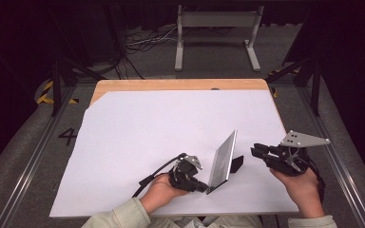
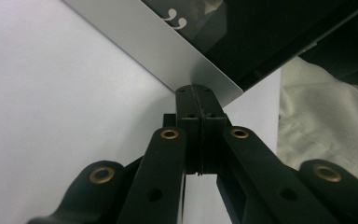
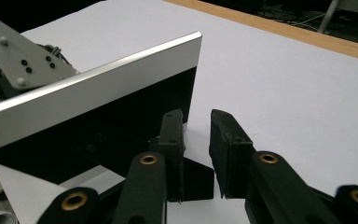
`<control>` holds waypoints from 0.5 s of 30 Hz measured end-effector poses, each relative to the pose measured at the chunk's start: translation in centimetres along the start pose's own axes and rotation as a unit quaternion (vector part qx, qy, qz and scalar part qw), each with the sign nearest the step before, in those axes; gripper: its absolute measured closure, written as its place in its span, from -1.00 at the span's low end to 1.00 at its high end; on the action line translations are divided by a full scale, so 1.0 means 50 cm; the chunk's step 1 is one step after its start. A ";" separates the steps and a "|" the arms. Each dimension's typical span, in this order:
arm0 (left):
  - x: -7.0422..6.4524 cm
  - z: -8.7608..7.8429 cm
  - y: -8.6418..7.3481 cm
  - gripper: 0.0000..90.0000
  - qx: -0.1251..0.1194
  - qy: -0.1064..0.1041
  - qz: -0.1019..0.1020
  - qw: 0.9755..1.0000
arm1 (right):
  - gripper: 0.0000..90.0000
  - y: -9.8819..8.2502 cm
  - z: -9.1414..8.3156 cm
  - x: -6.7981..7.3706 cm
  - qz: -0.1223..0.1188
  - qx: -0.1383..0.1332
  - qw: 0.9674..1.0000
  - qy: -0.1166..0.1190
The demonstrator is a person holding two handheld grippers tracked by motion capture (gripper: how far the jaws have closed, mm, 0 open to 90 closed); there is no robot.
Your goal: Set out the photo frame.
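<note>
A: We have the thin silver-framed panel with the dark glass face [image 1: 223, 160] standing tilted on the white sheet covering the wooden table [image 1: 138, 137], towards the near right. Our left gripper [image 1: 200, 187] is clamped on the panel's near bottom corner; in the left gripper view its jaws sit pressed together on the silver edge [image 2: 168, 51].

B: And our right gripper [image 1: 256, 151] hovers just right of the panel, jaws parted, gripping nothing. In the right gripper view the panel's black back [image 3: 121, 116] and its black wedge-shaped stand foot [image 3: 196, 177] lie just ahead of the jaws.

A: To do this well, we judge we should keep the left pinch steady so the panel doesn't tip, and bring the right jaws squarely onto the foot or the edge before closing.

B: Agreed. We can't tell whether the foot is fixed to the panel; the join is in shadow. The glass face is cut off in the left gripper view, and its white marks [image 2: 177, 22] are unreadable.
</note>
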State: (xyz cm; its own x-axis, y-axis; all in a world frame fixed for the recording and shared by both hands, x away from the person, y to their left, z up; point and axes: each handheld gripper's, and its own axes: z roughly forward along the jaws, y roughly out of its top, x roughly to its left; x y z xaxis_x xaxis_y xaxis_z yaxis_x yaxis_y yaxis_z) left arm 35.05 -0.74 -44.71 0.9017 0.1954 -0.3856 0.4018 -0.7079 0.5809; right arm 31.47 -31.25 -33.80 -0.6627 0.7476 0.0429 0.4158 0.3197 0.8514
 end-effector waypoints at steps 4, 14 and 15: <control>-0.006 0.010 0.010 1.00 0.006 -0.005 0.016 1.000 | 0.65 -0.003 -0.005 -0.003 0.009 -0.001 1.000 -0.003; -0.027 0.040 0.039 1.00 0.016 -0.011 0.052 0.998 | 0.65 -0.009 -0.013 -0.006 0.016 0.001 1.000 -0.009; -0.028 0.042 0.041 1.00 0.017 -0.010 0.054 0.998 | 0.65 -0.009 -0.013 -0.006 0.016 0.001 1.000 -0.009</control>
State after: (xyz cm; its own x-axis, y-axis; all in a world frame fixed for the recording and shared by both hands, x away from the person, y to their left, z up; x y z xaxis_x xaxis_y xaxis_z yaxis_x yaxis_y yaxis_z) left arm 34.26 -3.89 -44.48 0.9363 0.1027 -0.3359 0.2955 -0.7475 0.5950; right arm 31.08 -31.98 -33.87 -0.6374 0.7682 0.0598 0.4369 0.2964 0.8493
